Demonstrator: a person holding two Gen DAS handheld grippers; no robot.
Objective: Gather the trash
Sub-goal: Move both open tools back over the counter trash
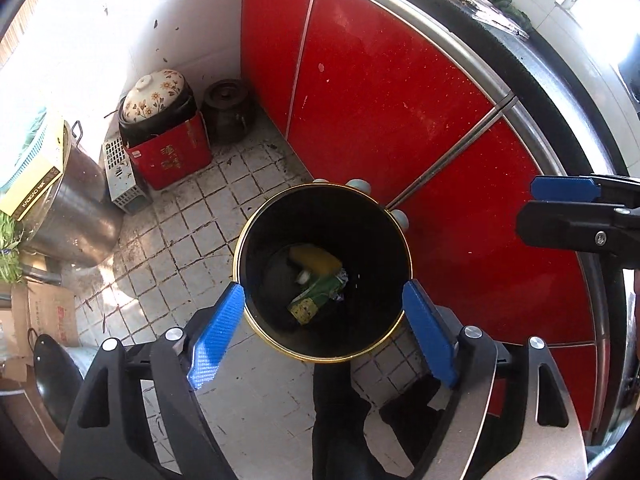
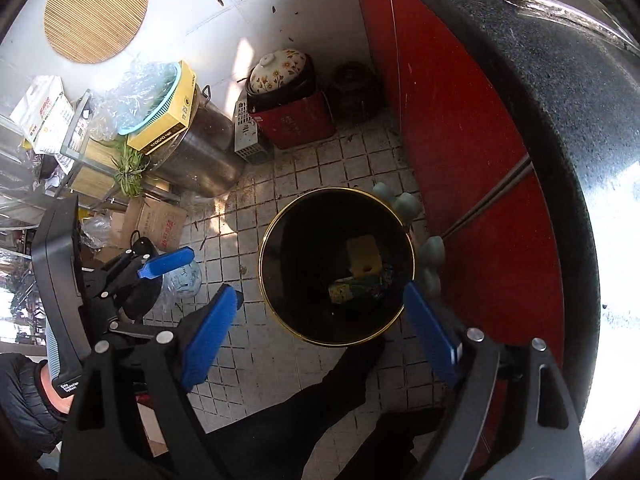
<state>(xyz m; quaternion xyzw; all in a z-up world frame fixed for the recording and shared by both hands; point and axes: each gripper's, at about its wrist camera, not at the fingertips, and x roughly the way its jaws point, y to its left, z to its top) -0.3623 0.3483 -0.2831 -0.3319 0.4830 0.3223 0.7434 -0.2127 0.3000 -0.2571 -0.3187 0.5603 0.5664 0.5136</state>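
Observation:
A black trash bin with a gold rim (image 1: 256, 240) stands on the tiled floor by the red cabinets; it also shows in the right wrist view (image 2: 280, 240). Inside lie a yellow sponge (image 1: 316, 262), a green wrapper (image 1: 320, 290) and a small yellow-green scrap (image 1: 303, 312); the right wrist view shows the sponge (image 2: 362, 258) and wrapper (image 2: 360, 286) too. My left gripper (image 1: 324, 312) is open and empty, high above the bin. My right gripper (image 2: 320, 320) is open and empty, also above it; it shows at the right edge of the left view (image 1: 560, 200).
Red cabinet doors (image 1: 380, 100) and a dark counter edge (image 2: 540, 100) run along the right. A steel pot (image 1: 76, 216), a red box (image 1: 172, 156) with a flowered crock (image 1: 154, 94), a dark jar (image 1: 228, 110) and cardboard boxes (image 2: 156, 224) crowd the far left. Pale round objects (image 2: 432, 256) sit beside the bin.

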